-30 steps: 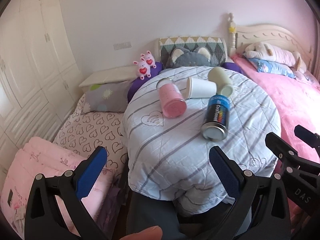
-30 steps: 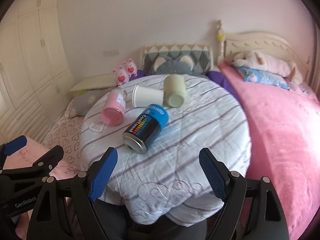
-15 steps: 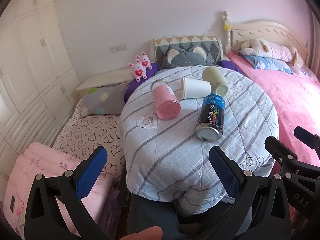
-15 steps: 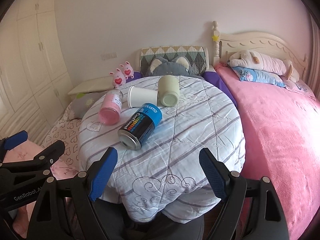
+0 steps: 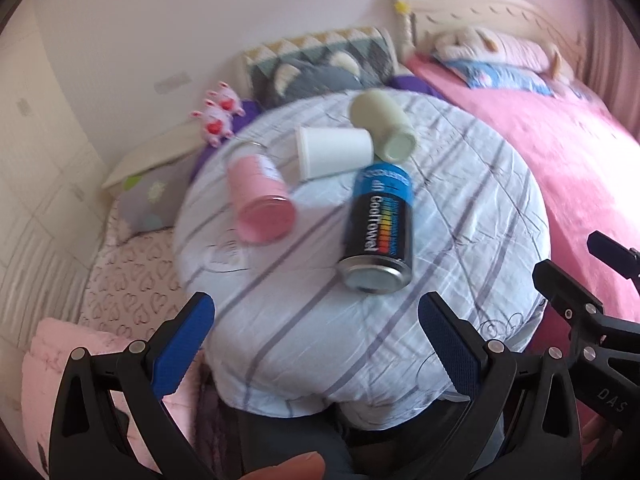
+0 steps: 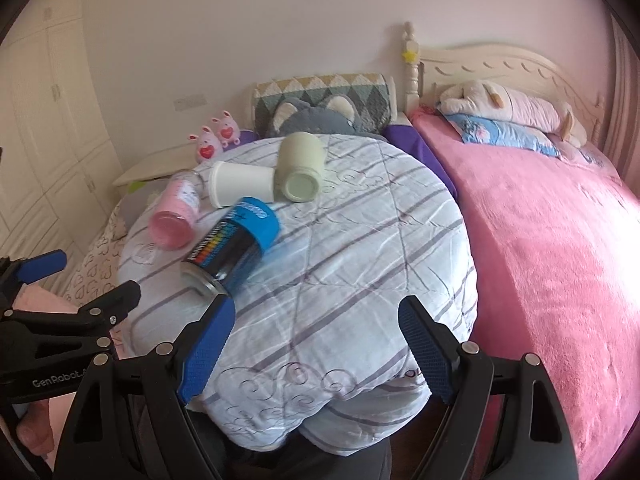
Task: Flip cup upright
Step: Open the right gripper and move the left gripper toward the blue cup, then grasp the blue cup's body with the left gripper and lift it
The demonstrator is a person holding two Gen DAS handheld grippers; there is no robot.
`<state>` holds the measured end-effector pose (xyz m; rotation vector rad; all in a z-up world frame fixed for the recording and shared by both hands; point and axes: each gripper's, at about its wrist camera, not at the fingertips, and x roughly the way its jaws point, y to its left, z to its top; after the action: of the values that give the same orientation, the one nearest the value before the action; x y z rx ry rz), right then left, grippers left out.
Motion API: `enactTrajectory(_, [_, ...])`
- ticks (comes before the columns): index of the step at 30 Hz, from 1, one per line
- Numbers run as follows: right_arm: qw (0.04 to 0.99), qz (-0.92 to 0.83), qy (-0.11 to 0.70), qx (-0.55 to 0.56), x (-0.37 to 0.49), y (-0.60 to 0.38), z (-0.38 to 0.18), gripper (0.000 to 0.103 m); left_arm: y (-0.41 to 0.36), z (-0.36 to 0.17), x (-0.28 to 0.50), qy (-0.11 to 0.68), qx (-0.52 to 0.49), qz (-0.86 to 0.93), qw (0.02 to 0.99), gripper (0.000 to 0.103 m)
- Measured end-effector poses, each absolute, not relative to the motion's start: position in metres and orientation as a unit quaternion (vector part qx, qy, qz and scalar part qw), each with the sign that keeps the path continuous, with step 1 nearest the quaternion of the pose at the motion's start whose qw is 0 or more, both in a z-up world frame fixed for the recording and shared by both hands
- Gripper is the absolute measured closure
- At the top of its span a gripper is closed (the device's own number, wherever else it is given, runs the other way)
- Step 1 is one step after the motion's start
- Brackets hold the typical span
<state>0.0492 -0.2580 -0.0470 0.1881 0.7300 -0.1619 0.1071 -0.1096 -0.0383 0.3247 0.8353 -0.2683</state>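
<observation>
Bedroom, pale wall behind. A round table under a blue-white striped cloth stands between a heart-print bed on its left and a pink bed on its right.

Four containers lie on their sides in the far-left part of the tabletop:
- White cup, the task item: far side, mouth towards the left edge, base just beside the green cup.
- Green cup: near the far edge, one flat end facing the cameras.
- Pink jar: nearest the left edge, closed end towards the cameras, apart from the white cup.
- Blue-and-black can: closest to the near edge, metal base facing the left camera, blue end close to the white cup; contact probably none, but left view is blurred.

Beyond the far edge: grey eared cushion, two pink toy rabbits. Plush animal at the pink bed's headboard.

In the right view, the right gripper's left pad overlaps the can's base, so that rim is cut off.

Left gripper: level with the near edge, jaws wide apart, holding nothing. Right gripper: same, jaws wide apart, nothing between them. Each shows at the side of the other's view.
</observation>
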Motion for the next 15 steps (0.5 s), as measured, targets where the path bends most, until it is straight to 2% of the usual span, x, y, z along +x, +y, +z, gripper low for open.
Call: enactTrajectory(15, [0.905,-0.09,0.391,0.143,0.098,-0.312,-0.075,0.018,-0.17,-0.077,0.194,0.506,0.166,-0.179,0.827,0.0])
